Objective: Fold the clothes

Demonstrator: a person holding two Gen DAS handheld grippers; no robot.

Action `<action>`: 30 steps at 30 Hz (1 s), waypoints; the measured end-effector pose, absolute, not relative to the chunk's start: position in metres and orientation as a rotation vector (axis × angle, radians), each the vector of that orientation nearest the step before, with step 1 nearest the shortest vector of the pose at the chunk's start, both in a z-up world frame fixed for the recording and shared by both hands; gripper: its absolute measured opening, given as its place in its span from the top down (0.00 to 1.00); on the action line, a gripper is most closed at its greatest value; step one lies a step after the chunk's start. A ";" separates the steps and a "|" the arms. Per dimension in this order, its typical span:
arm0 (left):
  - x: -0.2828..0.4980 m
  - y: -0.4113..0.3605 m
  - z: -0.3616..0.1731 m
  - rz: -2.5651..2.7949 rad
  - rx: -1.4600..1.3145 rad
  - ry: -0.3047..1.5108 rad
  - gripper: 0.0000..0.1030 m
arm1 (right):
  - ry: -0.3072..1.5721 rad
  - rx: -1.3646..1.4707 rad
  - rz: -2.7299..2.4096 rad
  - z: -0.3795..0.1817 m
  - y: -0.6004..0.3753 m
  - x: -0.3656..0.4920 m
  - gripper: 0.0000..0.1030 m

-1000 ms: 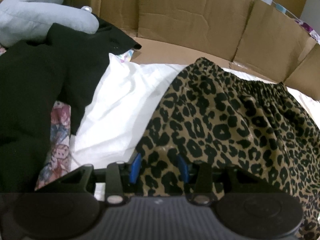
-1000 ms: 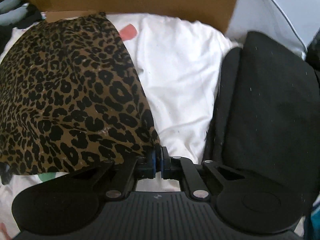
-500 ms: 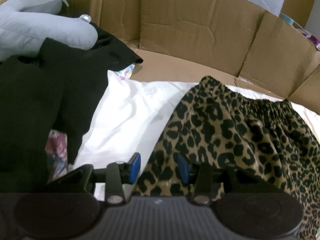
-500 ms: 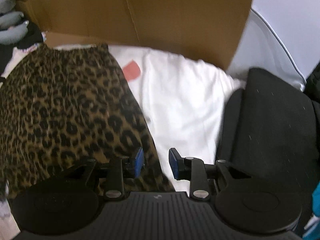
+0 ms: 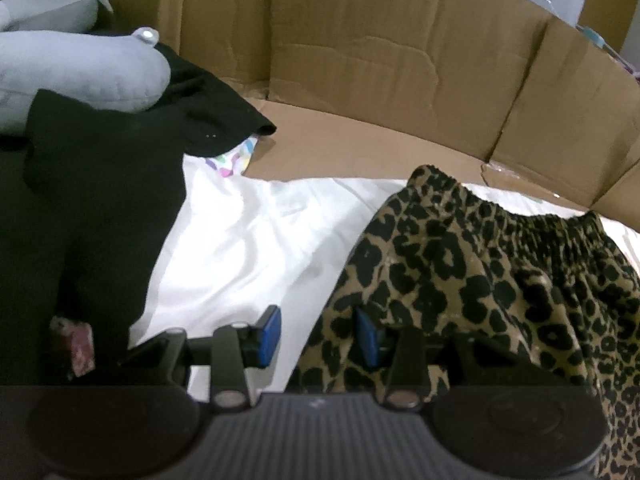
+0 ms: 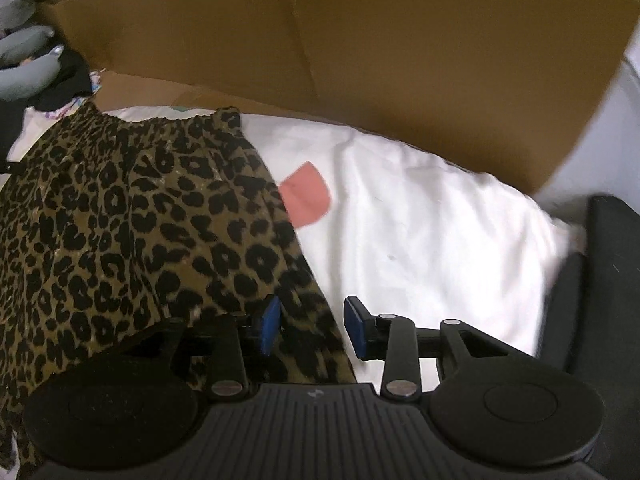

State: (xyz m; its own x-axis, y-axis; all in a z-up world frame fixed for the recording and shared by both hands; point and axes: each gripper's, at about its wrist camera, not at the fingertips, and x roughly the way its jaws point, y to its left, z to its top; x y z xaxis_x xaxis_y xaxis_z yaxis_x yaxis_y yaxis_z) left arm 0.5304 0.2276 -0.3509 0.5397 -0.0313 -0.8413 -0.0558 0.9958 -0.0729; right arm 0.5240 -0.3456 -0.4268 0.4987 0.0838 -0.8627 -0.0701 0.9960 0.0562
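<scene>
A leopard-print skirt (image 5: 480, 272) lies flat on a white sheet (image 5: 248, 248), its elastic waistband toward the far cardboard wall. It also shows in the right wrist view (image 6: 132, 232). My left gripper (image 5: 318, 336) is open at the skirt's near left corner, the hem edge lying between its blue pads, not pinched. My right gripper (image 6: 312, 330) is open at the skirt's near right corner, the hem edge between its blue pads (image 6: 355, 330), not pinched.
A black garment (image 5: 92, 208) and a grey plush item (image 5: 80, 68) lie at the left. Brown cardboard walls (image 5: 380, 48) stand behind. A folded black stack (image 6: 600, 280) lies at the right. A pink patch (image 6: 306, 194) marks the white sheet (image 6: 420, 232).
My right gripper has opened and let go of the skirt's right corner. Both grippers have pulled back and tilted up, so the skirt lies farther ahead.
</scene>
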 end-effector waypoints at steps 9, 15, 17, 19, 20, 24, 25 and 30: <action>0.534 0.227 -0.354 0.006 -0.108 0.998 0.57 | 1.043 -0.016 0.139 -0.445 -0.333 0.548 0.94; 0.536 0.225 -0.348 -0.008 -0.108 0.970 0.57 | 1.021 -0.068 0.070 -0.437 -0.336 0.552 1.00; 0.539 0.223 -0.345 -0.013 -0.102 0.966 0.57 | 1.020 -0.084 0.043 -0.436 -0.337 0.555 1.00; 0.543 0.222 -0.341 -0.021 -0.098 0.957 0.57 | 1.031 -0.108 0.038 -0.437 -0.333 0.557 1.00; 0.545 0.221 -0.339 -0.025 -0.096 0.953 0.57 | 1.037 -0.120 0.036 -0.438 -0.331 0.558 1.00; 0.557 0.216 -0.333 -0.050 -0.085 0.938 0.57 | 0.994 -0.030 0.076 -0.424 -0.329 0.565 0.92; 0.560 0.214 -0.333 -0.055 -0.081 0.938 0.57 | 0.983 -0.021 0.087 -0.422 -0.327 0.569 0.89; 0.574 0.205 -0.335 -0.072 -0.066 0.944 0.56 | 0.947 0.010 0.118 -0.423 -0.315 0.592 0.64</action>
State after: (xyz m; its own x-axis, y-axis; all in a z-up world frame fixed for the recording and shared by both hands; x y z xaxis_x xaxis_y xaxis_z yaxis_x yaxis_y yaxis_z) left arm 0.5742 0.2046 -0.3347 0.5847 -0.0904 -0.8062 0.0323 0.9956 -0.0882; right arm 0.5924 -0.3155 -0.4232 0.5778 0.1051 -0.8094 -0.0966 0.9935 0.0600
